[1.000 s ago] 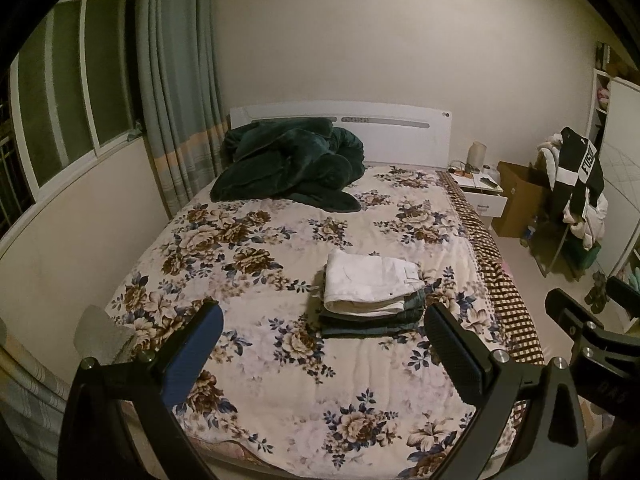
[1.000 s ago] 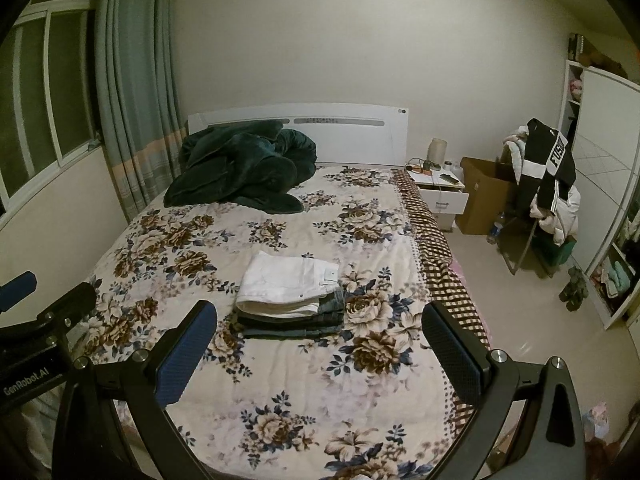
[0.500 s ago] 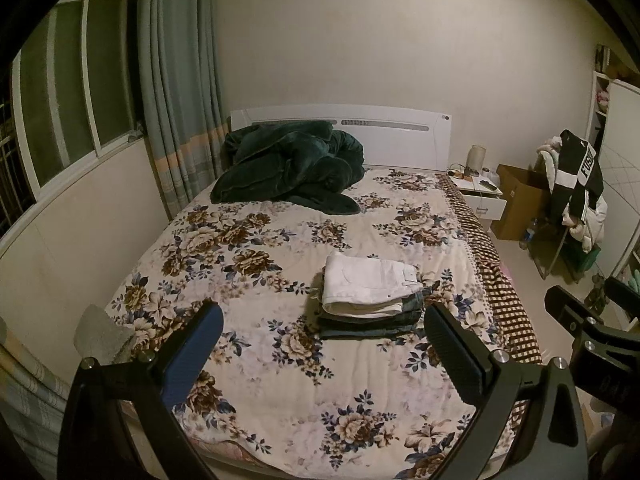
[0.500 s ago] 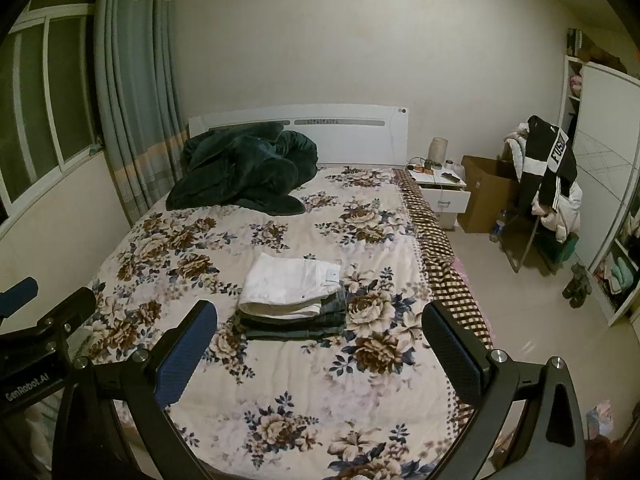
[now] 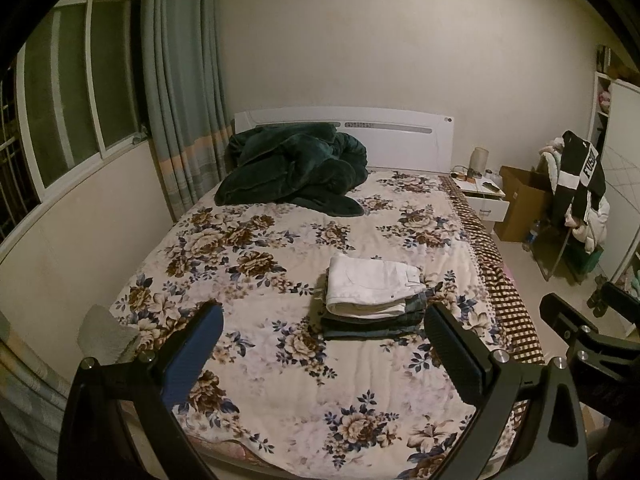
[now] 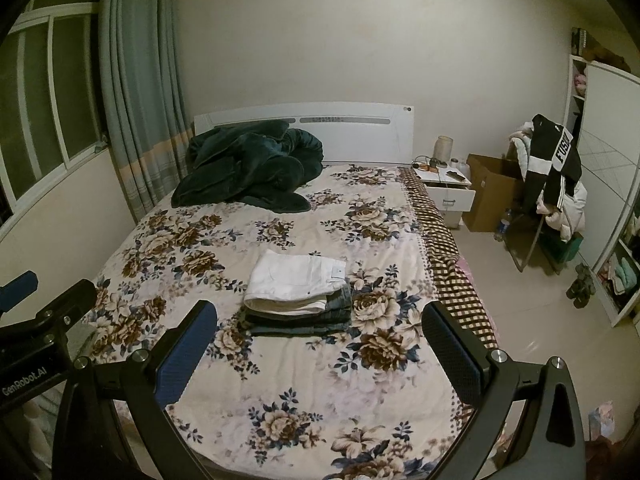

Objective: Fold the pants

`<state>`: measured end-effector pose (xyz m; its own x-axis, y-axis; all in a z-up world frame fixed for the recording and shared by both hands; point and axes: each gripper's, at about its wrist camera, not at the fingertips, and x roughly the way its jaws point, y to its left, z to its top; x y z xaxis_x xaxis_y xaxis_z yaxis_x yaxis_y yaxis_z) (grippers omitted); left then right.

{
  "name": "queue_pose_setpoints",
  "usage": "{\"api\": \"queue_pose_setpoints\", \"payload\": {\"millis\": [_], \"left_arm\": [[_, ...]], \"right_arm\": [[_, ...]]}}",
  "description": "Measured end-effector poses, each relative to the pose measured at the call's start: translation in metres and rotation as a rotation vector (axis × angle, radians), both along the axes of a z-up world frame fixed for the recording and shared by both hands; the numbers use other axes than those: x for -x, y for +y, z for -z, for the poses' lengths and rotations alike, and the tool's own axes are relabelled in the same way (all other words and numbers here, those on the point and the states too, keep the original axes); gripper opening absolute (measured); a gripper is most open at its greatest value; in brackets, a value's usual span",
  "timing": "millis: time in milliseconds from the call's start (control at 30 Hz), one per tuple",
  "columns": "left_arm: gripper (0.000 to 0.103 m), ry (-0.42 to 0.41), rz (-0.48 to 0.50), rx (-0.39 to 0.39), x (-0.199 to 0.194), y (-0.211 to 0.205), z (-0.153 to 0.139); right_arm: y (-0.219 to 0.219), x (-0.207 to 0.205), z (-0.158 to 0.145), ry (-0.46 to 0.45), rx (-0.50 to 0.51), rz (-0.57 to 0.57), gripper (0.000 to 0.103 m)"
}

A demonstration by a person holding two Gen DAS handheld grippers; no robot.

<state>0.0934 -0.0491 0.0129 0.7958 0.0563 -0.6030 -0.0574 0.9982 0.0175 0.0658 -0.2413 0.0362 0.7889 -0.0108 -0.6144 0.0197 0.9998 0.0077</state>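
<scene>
Now two empty spread tools: left tool (image 5: 322,344), right tool (image 6: 320,340), one folded pants stack (image 6: 298,296)

Folded white pants (image 5: 372,284) (image 6: 298,280) lie flat atop a stack of folded jeans (image 5: 376,320) (image 6: 304,320), mid-bed (image 5: 280,400) (image 6: 304,392), toward its right edge.

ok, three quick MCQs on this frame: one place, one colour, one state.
1. Where is the stack of folded pants?
A. on the floral bedspread
B. on the nightstand
C. on the floor

2. What colour is the top pair?
A. black
B. white
C. red

3. How do the left tongs and right tongs stand?
A. both shut on cloth
B. one open, one shut
C. both open, holding nothing

Key: 1 A, the stack rests mid-bed; 2 B, the white pair lies over denim; 3 C, the fingers are spread wide with only bedspread between.
</scene>
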Motion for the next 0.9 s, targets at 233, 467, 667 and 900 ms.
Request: {"api": "queue_pose_setpoints", "payload": {"millis": [233, 467, 667, 900], "left_arm": [[0.103, -0.003, -0.004, 0.000, 0.0035, 0.0006, 0.0001], [0.103, -0.003, -0.009, -0.001, 0.0056, 0.0014, -0.0018], [0.103, -0.006, -0.010, 0.000, 0.0073, 0.0002, 0.0002], [0.103, -0.006, -0.017, 0.000, 0.0092, 0.0014, -0.0017]], "right_arm": [[0.0005, -0.0002, 0.0022, -0.001, -0.001, -0.004, 0.103], [0.0024, 0.0036, 0.0034, -0.004, 0.003, 0.002, 0.103], [0.0027, 0.0050, 0.0050, -0.003, -0.001, 0.002, 0.103], [0.0036, 0.0079, 0.0044, -0.003, -0.002, 0.006, 0.103]]}}
